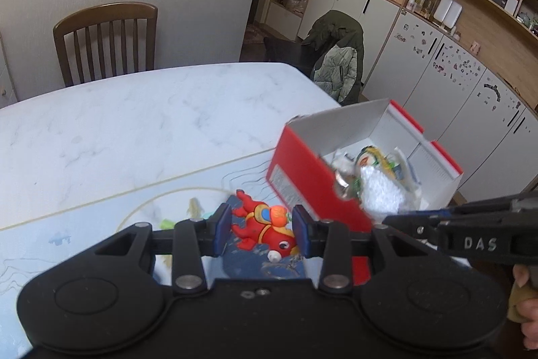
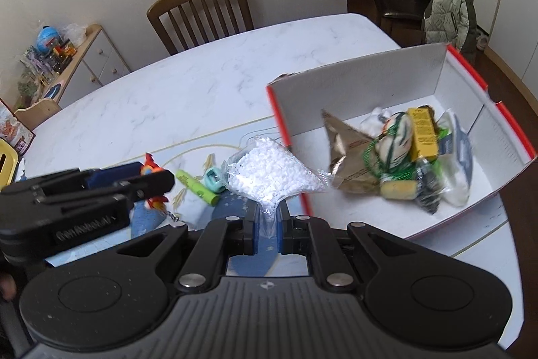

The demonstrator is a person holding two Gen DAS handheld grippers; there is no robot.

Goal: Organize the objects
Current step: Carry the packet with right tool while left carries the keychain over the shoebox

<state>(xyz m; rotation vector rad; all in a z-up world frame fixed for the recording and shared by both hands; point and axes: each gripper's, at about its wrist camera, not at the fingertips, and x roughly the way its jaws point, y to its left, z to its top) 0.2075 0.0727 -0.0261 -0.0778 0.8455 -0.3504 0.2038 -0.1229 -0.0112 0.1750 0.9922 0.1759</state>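
My right gripper (image 2: 268, 226) has its fingers pinched on the neck of a clear plastic bag of white beads (image 2: 272, 179), held up just beside the red cardboard box with white inside (image 2: 396, 79). My left gripper (image 1: 261, 232) fingers sit wide around a red and orange plastic toy figure (image 1: 265, 229) lying on the white marble surface (image 1: 134, 123); contact unclear. Green tube (image 2: 196, 187) and teal ring (image 2: 215, 180) lie near.
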